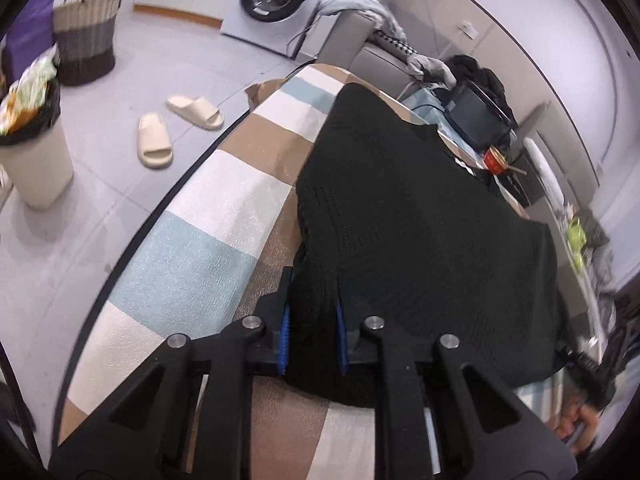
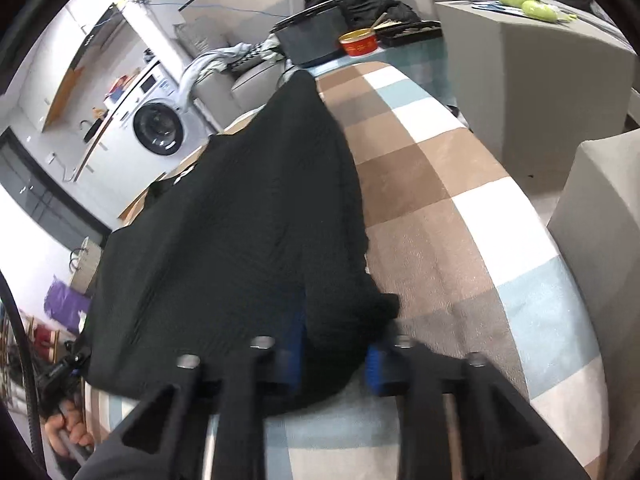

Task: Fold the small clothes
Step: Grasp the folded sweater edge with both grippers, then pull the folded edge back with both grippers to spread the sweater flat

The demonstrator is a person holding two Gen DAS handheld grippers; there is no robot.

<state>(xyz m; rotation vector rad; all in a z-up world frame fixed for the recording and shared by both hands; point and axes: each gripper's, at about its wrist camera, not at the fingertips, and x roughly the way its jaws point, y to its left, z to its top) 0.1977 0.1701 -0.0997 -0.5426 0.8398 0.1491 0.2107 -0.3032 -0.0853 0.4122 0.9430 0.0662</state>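
Overfull bin (image 1: 30,156) beside checked table (image 1: 192,264)

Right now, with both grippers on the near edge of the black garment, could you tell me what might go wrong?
1. The left gripper pinches a bunched fold of the garment, so several layers may lift together and crease the fold.
2. The right gripper holds only a small corner, which could slip out.
3. The garment's far end lies close to the red tin and the black tray; a forward fold might knock them.
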